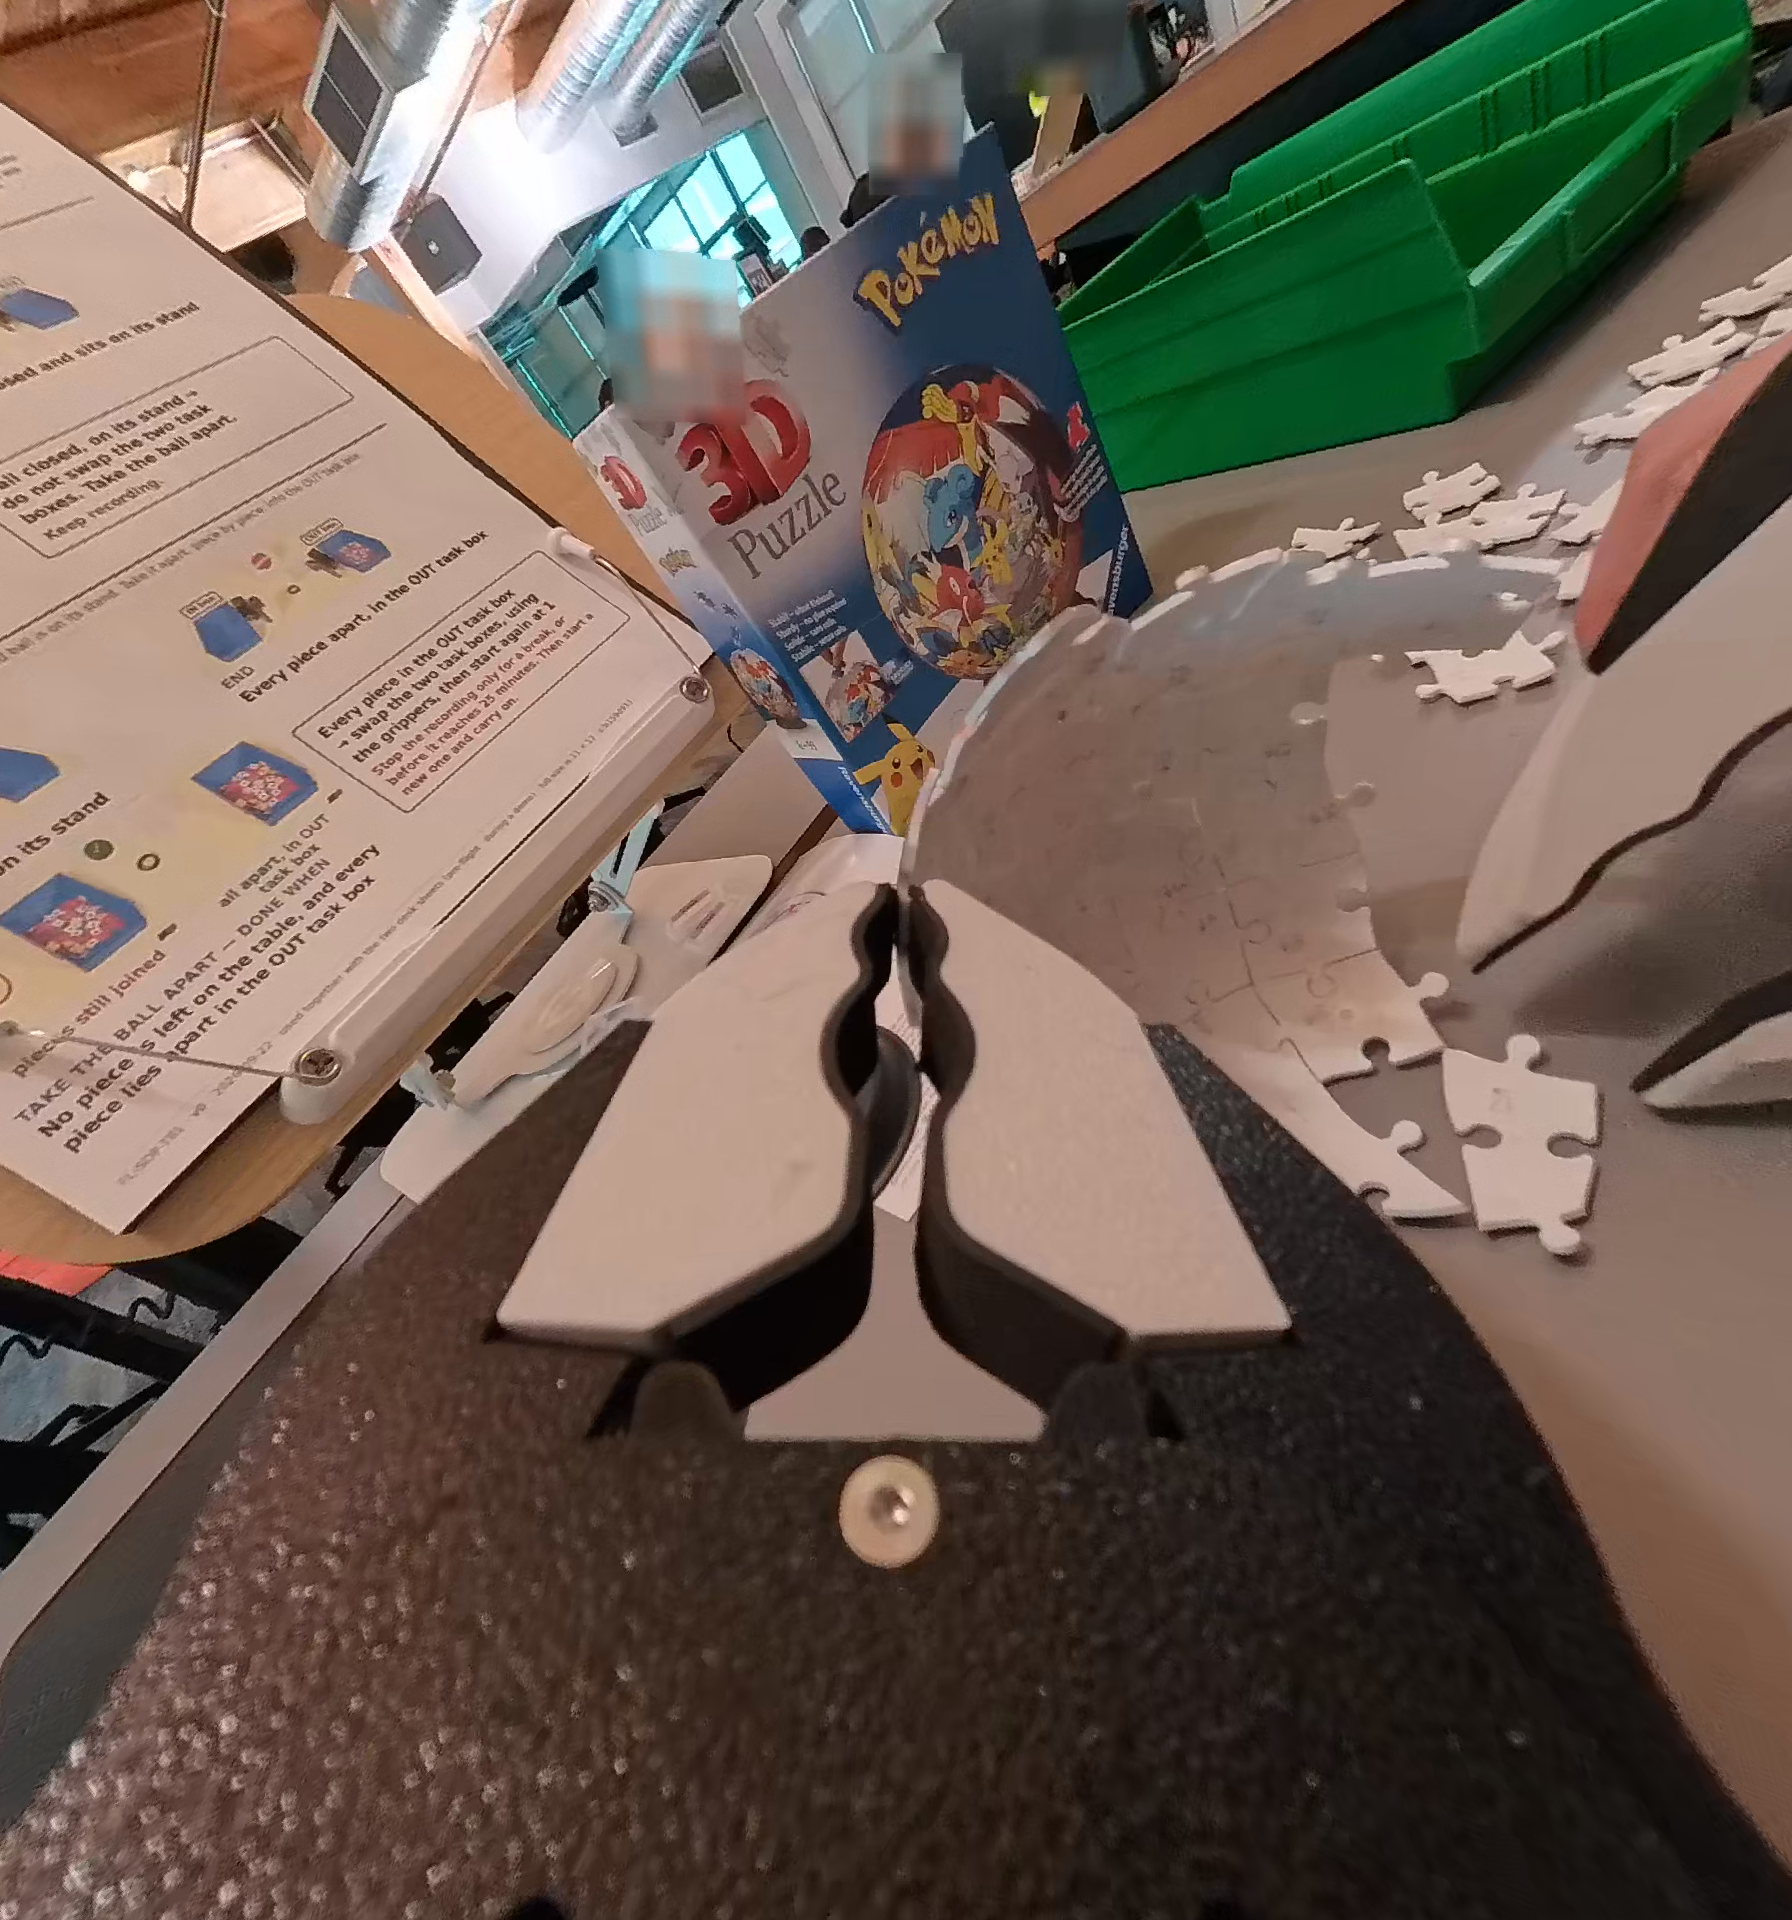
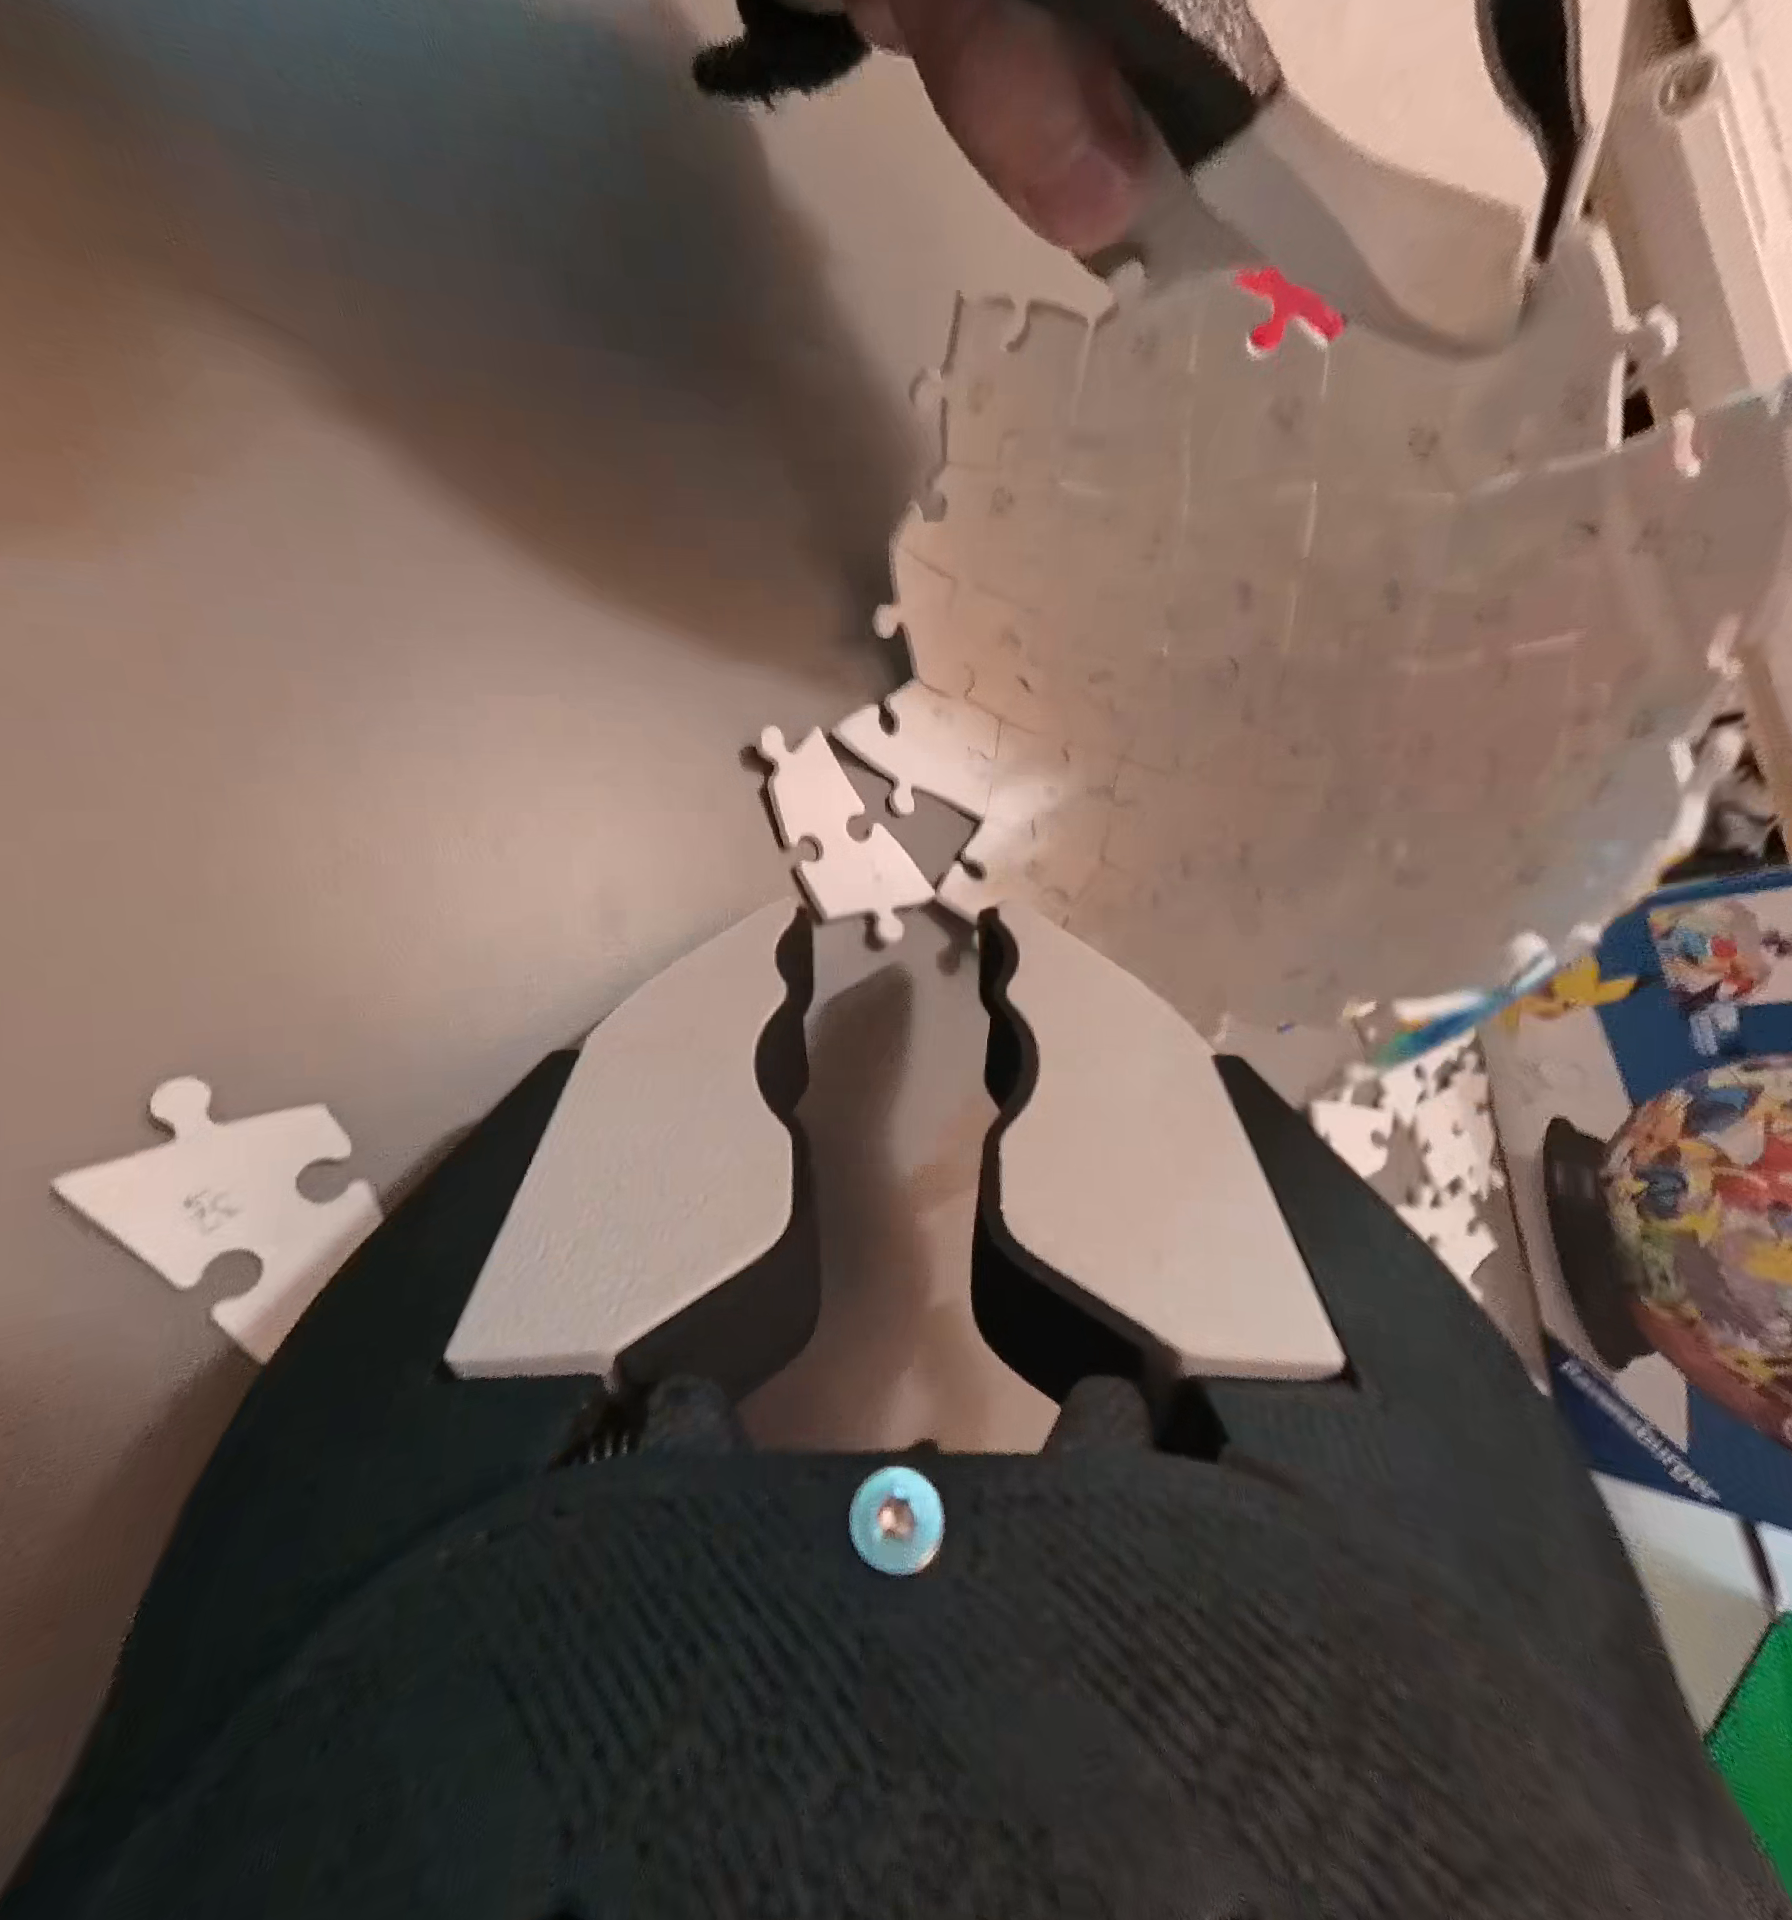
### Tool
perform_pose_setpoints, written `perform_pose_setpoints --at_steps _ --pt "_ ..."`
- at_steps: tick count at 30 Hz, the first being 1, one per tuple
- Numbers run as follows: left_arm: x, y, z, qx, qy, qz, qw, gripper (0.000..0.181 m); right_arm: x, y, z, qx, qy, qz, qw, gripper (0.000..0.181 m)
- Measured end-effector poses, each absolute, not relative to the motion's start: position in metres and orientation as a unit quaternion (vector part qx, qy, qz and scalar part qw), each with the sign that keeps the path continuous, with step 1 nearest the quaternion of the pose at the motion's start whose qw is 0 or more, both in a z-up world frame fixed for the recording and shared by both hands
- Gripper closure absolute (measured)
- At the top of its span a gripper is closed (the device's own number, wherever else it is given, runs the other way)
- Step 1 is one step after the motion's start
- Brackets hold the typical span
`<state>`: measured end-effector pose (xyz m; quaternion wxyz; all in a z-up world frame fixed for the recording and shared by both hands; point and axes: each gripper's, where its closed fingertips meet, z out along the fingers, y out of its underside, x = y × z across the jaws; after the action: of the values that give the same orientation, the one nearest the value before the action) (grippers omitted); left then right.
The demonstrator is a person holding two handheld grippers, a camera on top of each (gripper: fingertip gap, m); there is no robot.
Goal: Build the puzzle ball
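— What is the left tool (image 1: 904, 904) holding?
— It's pinching the knobby rim of the curved, matte-white puzzle shell (image 1: 1162, 790), resting on the smooth grey table (image 1: 1702, 1299).
— And the right tool (image 2: 890, 920)?
— Gaping, empty, nosing a loose piece (image 2: 850, 847) at the shell's jagged edge; bare table is lying leftward.

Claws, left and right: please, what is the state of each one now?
Left claw: shut on the rim of the partly built puzzle ball.
Right claw: open, holding nothing; a loose piece lies just ahead of its tips.
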<state>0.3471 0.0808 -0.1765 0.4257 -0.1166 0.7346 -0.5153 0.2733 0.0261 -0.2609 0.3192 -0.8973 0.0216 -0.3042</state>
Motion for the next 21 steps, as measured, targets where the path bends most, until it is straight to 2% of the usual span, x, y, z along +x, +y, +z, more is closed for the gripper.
perform_pose_setpoints --at_steps 7,13,16,21 --pt "0.352 0.084 -0.181 -0.134 0.735 -0.509 0.427 0.180 0.260 0.022 -0.266 -0.890 0.213 -0.244 0.320 0.149" --pt "0.354 0.087 -0.183 -0.153 0.730 -0.508 0.431 0.179 0.257 0.041 -0.273 -0.858 0.342 -0.154 0.351 0.121" --pt "0.356 0.090 -0.185 -0.164 0.725 -0.508 0.436 0.179 0.267 0.040 -0.273 -0.853 0.361 -0.182 0.330 0.110" --pt "0.358 0.092 -0.187 -0.171 0.722 -0.509 0.437 0.179 0.275 0.043 -0.273 -0.839 0.390 -0.195 0.326 0.107"
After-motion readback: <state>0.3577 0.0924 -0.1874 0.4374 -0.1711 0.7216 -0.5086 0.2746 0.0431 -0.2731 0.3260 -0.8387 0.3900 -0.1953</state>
